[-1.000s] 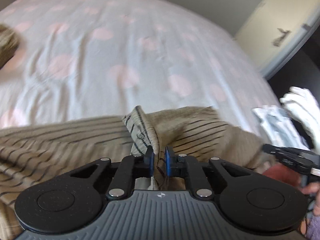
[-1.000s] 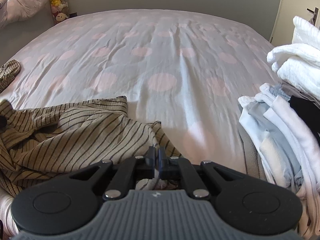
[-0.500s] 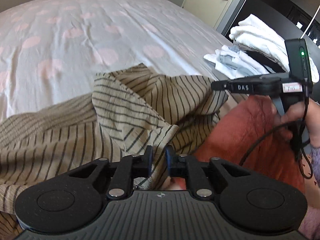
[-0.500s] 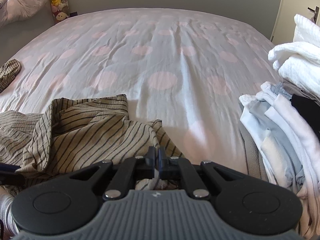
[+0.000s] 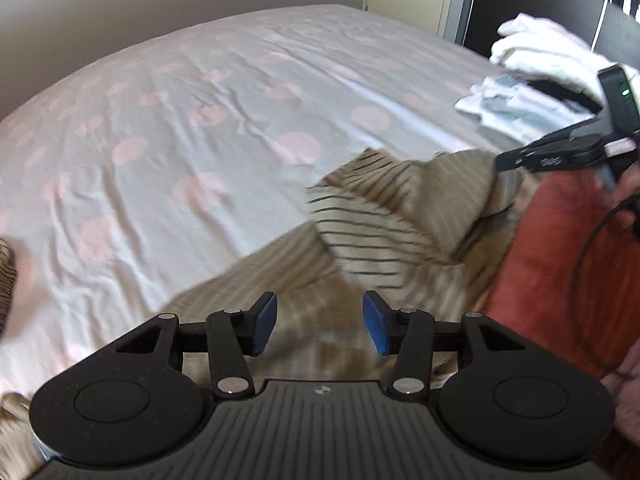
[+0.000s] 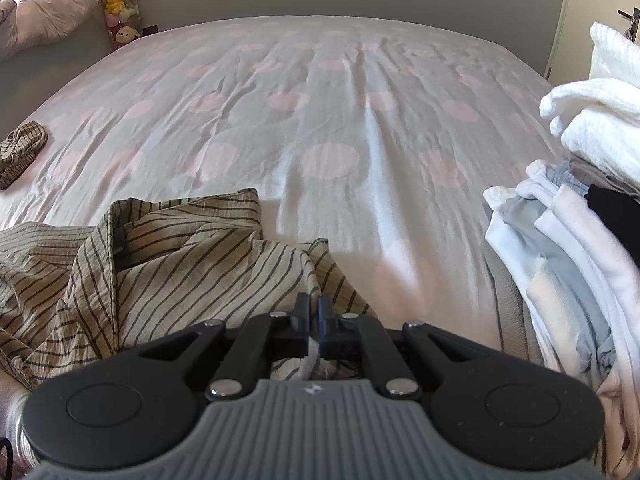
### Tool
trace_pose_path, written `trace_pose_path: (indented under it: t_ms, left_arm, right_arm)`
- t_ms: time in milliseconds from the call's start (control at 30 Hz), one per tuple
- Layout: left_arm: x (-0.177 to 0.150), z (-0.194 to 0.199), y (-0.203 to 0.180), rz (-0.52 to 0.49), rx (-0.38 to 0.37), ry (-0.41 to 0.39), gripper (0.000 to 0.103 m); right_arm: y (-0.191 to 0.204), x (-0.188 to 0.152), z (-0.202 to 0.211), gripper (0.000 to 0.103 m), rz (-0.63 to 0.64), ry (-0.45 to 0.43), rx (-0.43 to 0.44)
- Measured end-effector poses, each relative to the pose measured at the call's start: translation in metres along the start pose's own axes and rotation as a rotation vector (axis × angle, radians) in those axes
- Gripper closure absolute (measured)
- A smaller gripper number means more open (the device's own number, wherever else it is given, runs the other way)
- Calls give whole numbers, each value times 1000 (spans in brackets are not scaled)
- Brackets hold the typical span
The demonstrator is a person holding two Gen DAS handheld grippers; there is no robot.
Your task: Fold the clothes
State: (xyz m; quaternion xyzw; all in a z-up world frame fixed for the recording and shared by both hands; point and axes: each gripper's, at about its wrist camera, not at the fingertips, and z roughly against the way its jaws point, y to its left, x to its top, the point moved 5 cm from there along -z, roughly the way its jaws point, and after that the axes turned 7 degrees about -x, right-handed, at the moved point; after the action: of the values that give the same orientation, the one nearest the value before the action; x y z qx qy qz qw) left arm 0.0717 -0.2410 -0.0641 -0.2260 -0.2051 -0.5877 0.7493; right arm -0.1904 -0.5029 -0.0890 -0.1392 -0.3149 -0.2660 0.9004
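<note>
Now left gripper [image 5: 319, 322] jaws just opened, striped shirt [image 6: 172, 256] released, nothing between pads. Right gripper [image 6: 314, 312] clamped on shirt edge. Shirt crumpled at near edge of bed [image 6: 328, 92]. Likely regrasp before first fold.

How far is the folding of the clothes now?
Done: folded clothes are stacked at the bed's right edge. In hand: the right claw pinches the striped shirt; the left claw has just been opening, nothing between its pads. Left: the shirt remains crumpled, unfolded.
</note>
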Motion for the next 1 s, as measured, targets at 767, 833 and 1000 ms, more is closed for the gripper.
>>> trace_pose_path:
  t_ms: [767,833,1000]
  left_arm:
    - [-24,-46,30,-262,43,188,102]
    - [-16,-33,31,-238,43,155,102]
    - [3,-7,30,-212,46,101,103]
  right_arm:
    - [3,1,-9,94,7,39,14]
    - [3,1,-8,94,9,39,13]
    - [5,2,-5,91,21,31,8]
